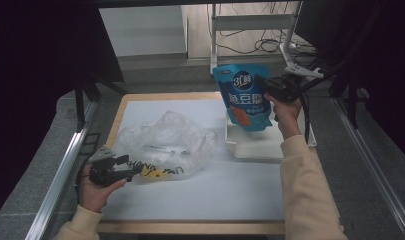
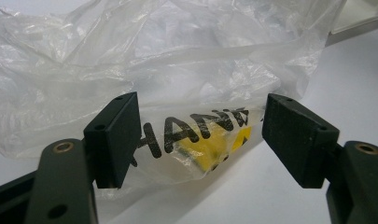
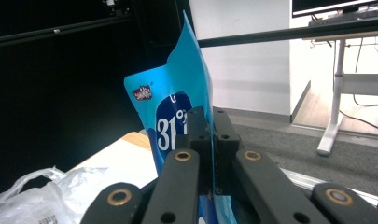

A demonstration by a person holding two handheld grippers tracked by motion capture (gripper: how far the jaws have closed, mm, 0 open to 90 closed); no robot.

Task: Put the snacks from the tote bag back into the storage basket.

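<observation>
A white sheet covered the wooden worktop [image 1: 200,227]. Mid-frame lay a crinkly clear plastic bag [image 1: 165,142], its contents hard to make out. The left tongs [image 1: 121,169] stood wide around its printed corner. At upper right, the right tongs [image 1: 264,86] pinched a shiny blue pouch [image 1: 245,100] hanging top-up over a white tray [image 1: 255,145].

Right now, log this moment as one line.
right gripper: shut on blue snack pouch, held above white tray | left gripper: open around clear plastic bag
</observation>
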